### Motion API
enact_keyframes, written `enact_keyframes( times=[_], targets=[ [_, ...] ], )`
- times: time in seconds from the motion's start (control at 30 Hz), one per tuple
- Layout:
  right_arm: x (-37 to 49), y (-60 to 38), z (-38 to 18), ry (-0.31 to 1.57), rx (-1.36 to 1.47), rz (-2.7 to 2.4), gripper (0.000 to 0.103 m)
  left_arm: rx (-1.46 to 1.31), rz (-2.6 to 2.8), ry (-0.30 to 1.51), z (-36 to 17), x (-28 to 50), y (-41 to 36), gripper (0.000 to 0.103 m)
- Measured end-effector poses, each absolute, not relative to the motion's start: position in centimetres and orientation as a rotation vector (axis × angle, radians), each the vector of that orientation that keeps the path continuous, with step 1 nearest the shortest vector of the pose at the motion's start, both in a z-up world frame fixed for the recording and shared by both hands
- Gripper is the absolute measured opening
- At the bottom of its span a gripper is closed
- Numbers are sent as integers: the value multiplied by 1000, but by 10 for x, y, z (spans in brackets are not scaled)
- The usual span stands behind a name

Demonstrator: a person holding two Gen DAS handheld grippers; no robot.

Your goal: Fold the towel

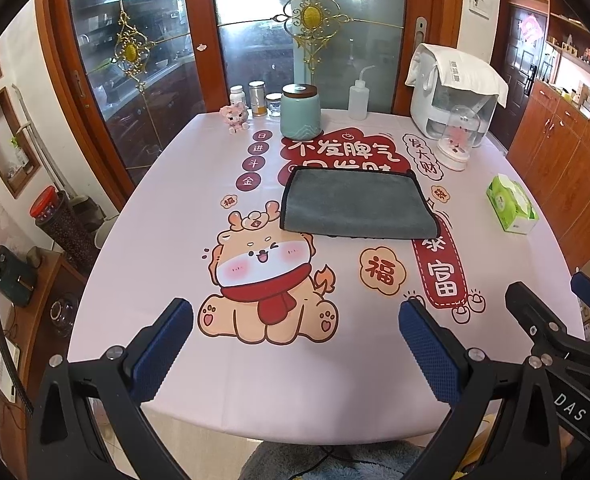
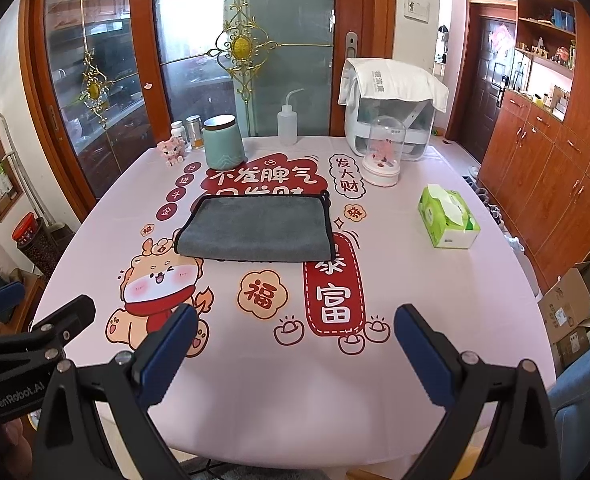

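A grey towel [image 1: 355, 204] with a dark hem lies flat, folded into a rectangle, on the middle of the pink printed tablecloth [image 1: 155, 240]. It also shows in the right wrist view [image 2: 255, 226]. My left gripper [image 1: 295, 312] is open and empty, held above the near part of the table, well short of the towel. My right gripper [image 2: 295, 318] is open and empty too, beside the left one and equally far from the towel. The right gripper's fingers [image 1: 535, 312] show at the right edge of the left wrist view.
At the back stand a teal canister [image 1: 300, 111], small jars [image 1: 256, 98], a pink figurine [image 1: 235, 117], a squeeze bottle [image 1: 358, 96], a white appliance [image 1: 451, 92] and a glass dome [image 1: 459, 136]. A green tissue box [image 1: 513, 208] sits at the right. Glass doors stand behind the table.
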State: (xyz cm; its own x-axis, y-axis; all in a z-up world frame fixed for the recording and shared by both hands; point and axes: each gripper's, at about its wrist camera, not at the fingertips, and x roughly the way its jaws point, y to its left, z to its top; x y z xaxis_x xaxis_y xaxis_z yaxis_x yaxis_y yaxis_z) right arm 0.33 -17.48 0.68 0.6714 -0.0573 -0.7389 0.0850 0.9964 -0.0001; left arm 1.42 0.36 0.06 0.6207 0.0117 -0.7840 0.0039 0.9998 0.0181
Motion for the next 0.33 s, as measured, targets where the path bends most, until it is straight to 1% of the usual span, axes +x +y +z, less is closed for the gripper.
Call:
enact_keyframes(
  times=[0.33],
  targets=[
    [3,-173,3,836,34,-80,99,22,3,908,-3,14,4,102]
  ],
)
